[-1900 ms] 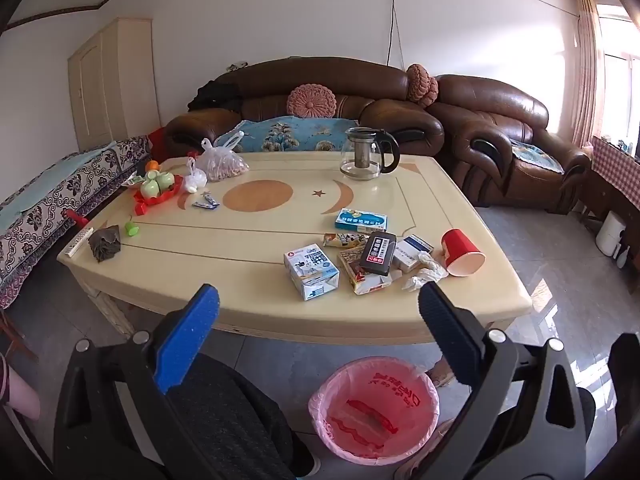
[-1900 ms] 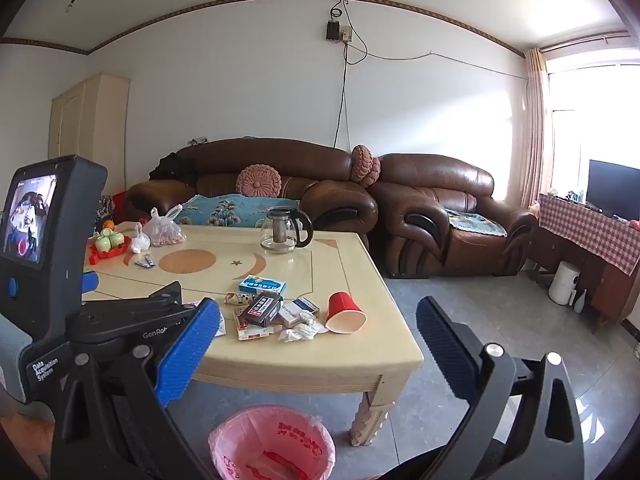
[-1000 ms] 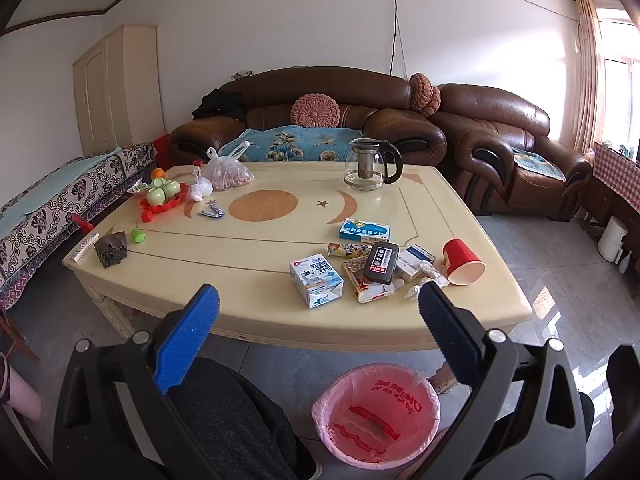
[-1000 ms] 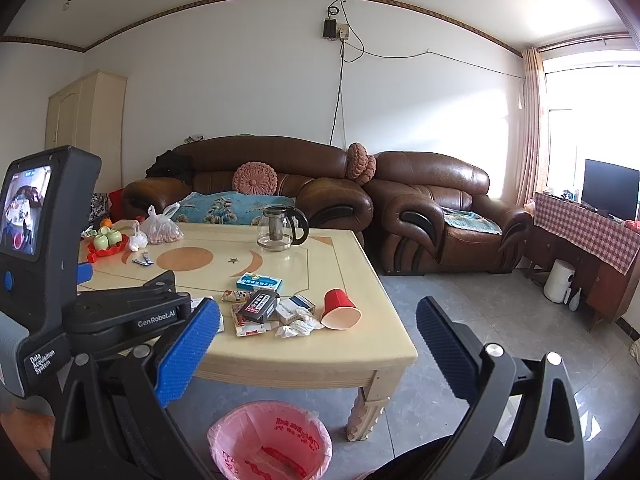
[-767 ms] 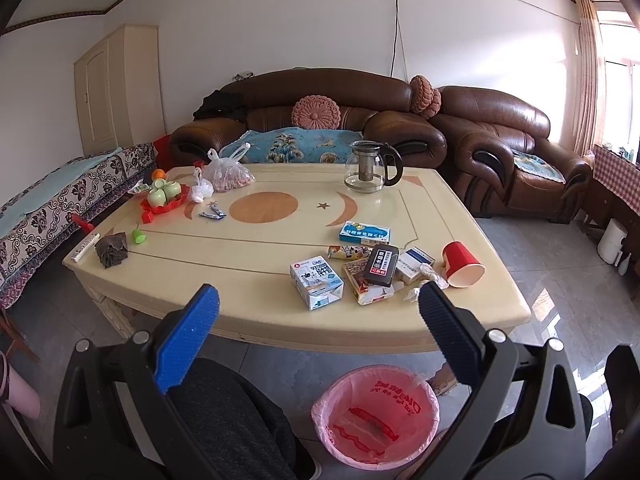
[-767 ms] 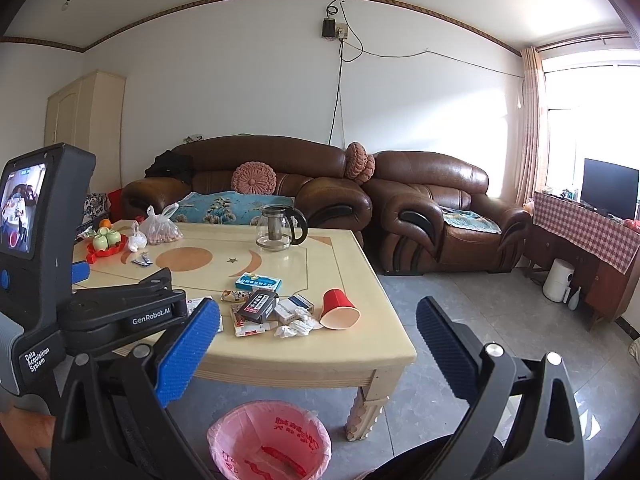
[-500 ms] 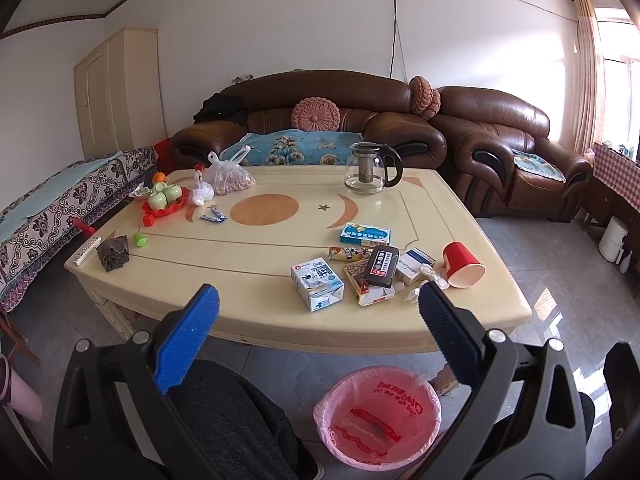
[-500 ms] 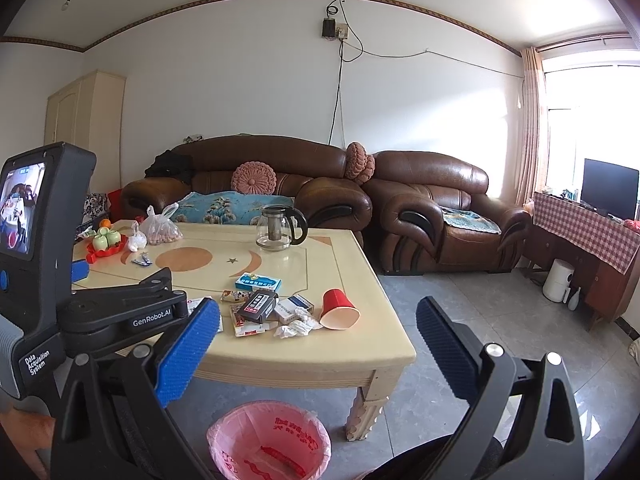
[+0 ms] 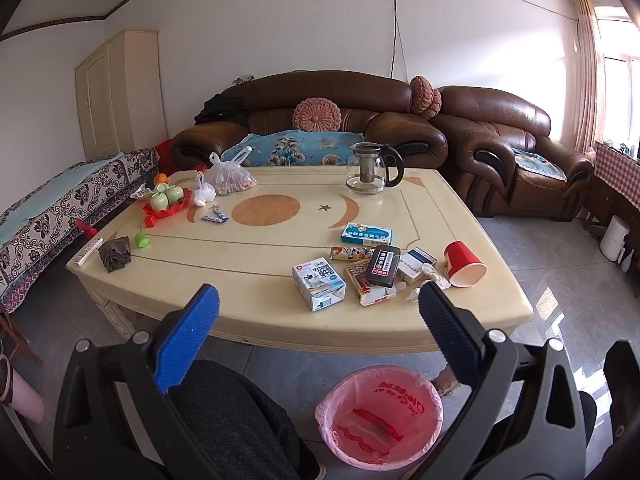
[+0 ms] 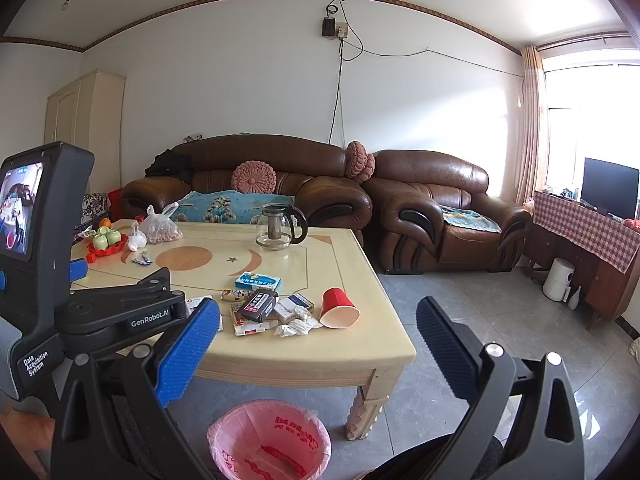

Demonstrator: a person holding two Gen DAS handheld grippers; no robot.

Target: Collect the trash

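Note:
A heap of trash lies near the front right of the cream table (image 9: 256, 276): a white and blue carton (image 9: 318, 283), a black packet (image 9: 383, 266), small boxes, crumpled tissue (image 9: 434, 276) and a tipped red cup (image 9: 464, 263), which also shows in the right wrist view (image 10: 338, 307). A bin with a pink bag (image 9: 378, 416) stands on the floor below the table edge, also in the right wrist view (image 10: 270, 440). My left gripper (image 9: 316, 326) is open and empty, short of the table. My right gripper (image 10: 318, 342) is open and empty, to the right of the left gripper's body (image 10: 116, 312).
A glass teapot (image 9: 370, 168), a bag of nuts (image 9: 230, 174), a red tray with green cups (image 9: 166, 200), a dark cloth (image 9: 115, 254) and a remote stand further on the table. Brown sofas (image 9: 320, 120) lie behind it. A TV cabinet (image 10: 592, 240) is at the right.
Both grippers have drawn back and risen slightly, so the table looks a little farther. Both stay open and empty. Nothing on the table has moved.

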